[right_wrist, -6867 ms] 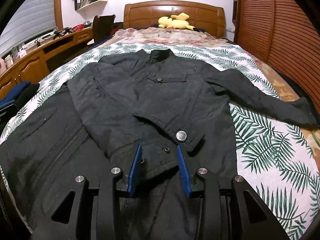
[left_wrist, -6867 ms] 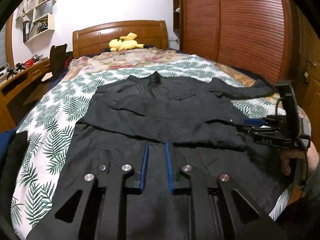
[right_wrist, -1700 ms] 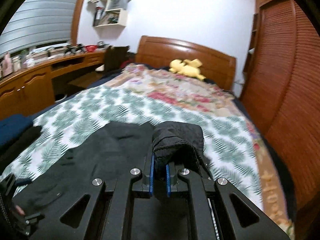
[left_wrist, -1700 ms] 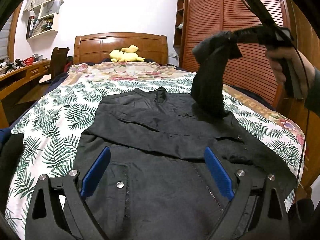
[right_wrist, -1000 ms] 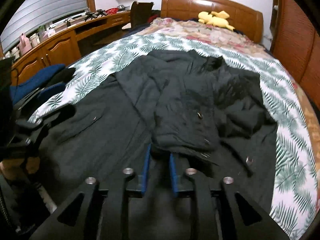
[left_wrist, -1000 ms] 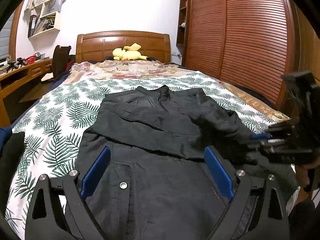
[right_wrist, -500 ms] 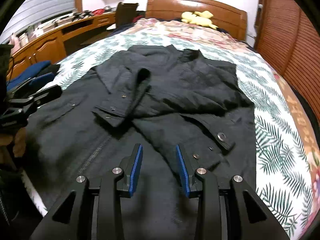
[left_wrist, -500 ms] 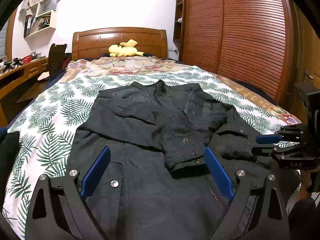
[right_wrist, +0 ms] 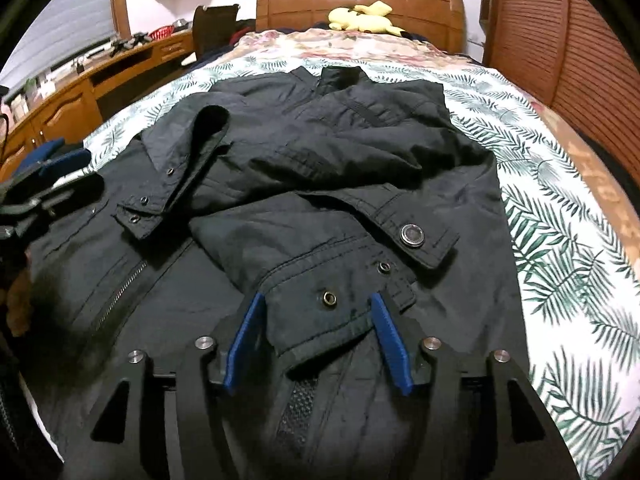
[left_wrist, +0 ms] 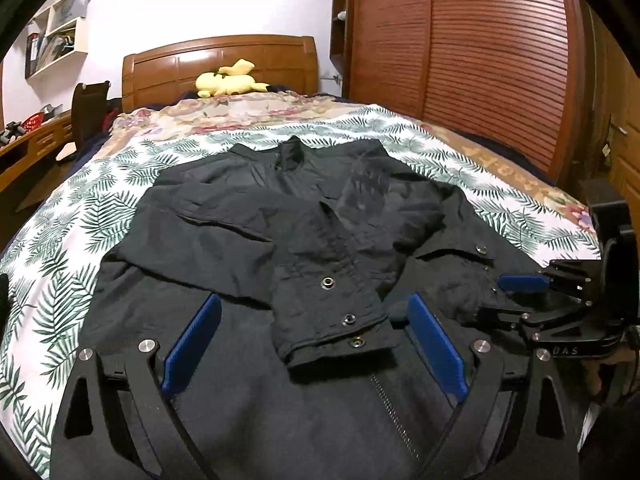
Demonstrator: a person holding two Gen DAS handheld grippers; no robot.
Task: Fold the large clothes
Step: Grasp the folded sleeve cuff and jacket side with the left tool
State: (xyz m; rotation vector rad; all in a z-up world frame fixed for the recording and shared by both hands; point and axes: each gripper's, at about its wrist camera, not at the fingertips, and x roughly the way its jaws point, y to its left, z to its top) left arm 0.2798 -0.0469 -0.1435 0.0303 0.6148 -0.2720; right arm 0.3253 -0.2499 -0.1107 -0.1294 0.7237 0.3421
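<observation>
A large black jacket (left_wrist: 288,240) lies face up on the bed, collar toward the headboard, both sleeves folded across its chest. My left gripper (left_wrist: 316,320) is open, its blue pads on either side of the right sleeve's snap cuff (left_wrist: 340,328). My right gripper (right_wrist: 316,328) is open, low over the left sleeve's cuff (right_wrist: 328,304), pads either side of it. The right gripper also shows in the left wrist view (left_wrist: 516,296). The jacket (right_wrist: 340,152) fills the right wrist view.
The bed has a palm-leaf cover (left_wrist: 80,216) and a wooden headboard (left_wrist: 216,60) with a yellow plush toy (left_wrist: 228,80). Wooden slatted wardrobe doors (left_wrist: 460,60) stand on the right. A wooden desk (right_wrist: 72,96) runs along the left side.
The right gripper swung the right sleeve across the jacket's chest, let it go, opened and moved down over the other cuff. The left gripper opened wide earlier and has stayed near the hem.
</observation>
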